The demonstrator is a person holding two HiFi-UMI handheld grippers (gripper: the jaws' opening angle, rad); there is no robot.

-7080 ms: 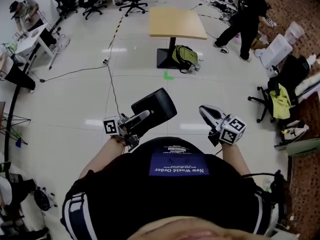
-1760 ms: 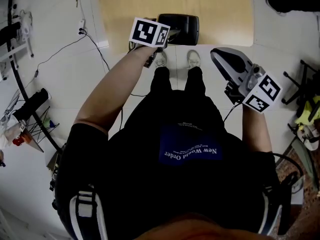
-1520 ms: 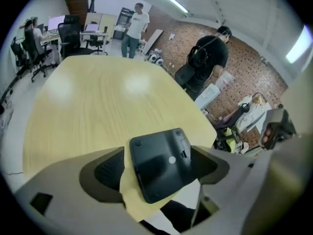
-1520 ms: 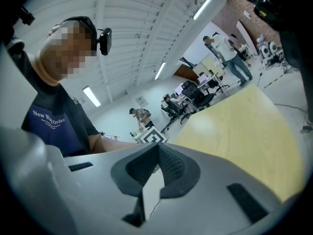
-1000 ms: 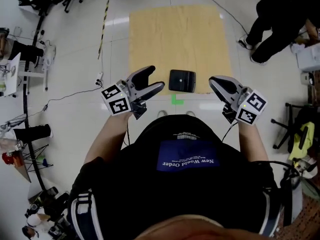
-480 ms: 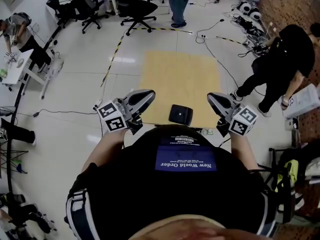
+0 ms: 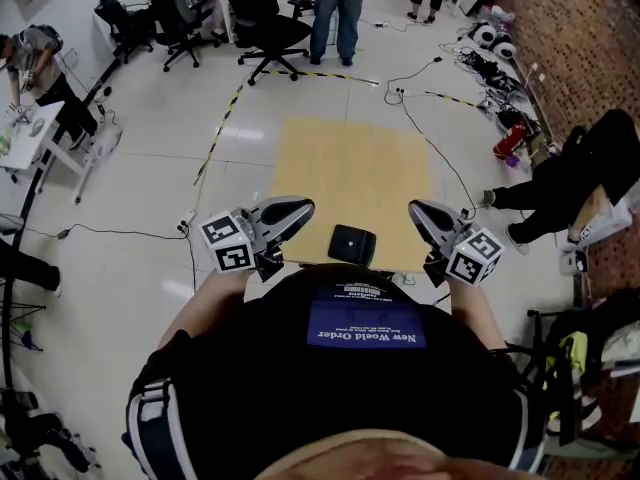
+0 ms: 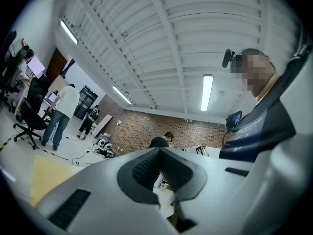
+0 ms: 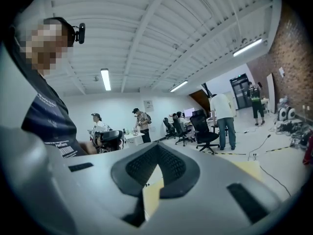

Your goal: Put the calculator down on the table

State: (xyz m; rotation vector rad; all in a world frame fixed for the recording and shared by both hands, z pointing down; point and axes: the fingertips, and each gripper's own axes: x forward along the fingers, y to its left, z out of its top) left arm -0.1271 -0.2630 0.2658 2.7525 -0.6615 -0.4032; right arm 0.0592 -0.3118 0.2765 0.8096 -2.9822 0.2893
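Note:
The black calculator (image 7: pixel 352 244) lies flat on the light wooden table (image 7: pixel 350 168), near its front edge, with nothing touching it. My left gripper (image 7: pixel 306 207) hovers to its left with both jaws pressed together and nothing between them. To the right of the calculator my right gripper (image 7: pixel 413 209) is shut and empty as well. In the left gripper view the left gripper (image 8: pixel 160 151) points out across the room, with a corner of the table (image 8: pixel 46 177) below. The right gripper (image 9: pixel 156 147) also points level, over the table (image 9: pixel 254 168). Neither gripper view shows the calculator.
Beyond the table stand a person in jeans (image 7: pixel 335 8) and black office chairs (image 7: pixel 270 28). Cables (image 7: pixel 430 78) run over the white floor. A person in black (image 7: pixel 590 168) crouches at the right by the brick wall. More desks and people are at the far left (image 7: pixel 30 78).
The left gripper carried the calculator to the table, left it near the front edge and drew back. Its jaws, open a second ago, are now shut. Both grippers have risen.

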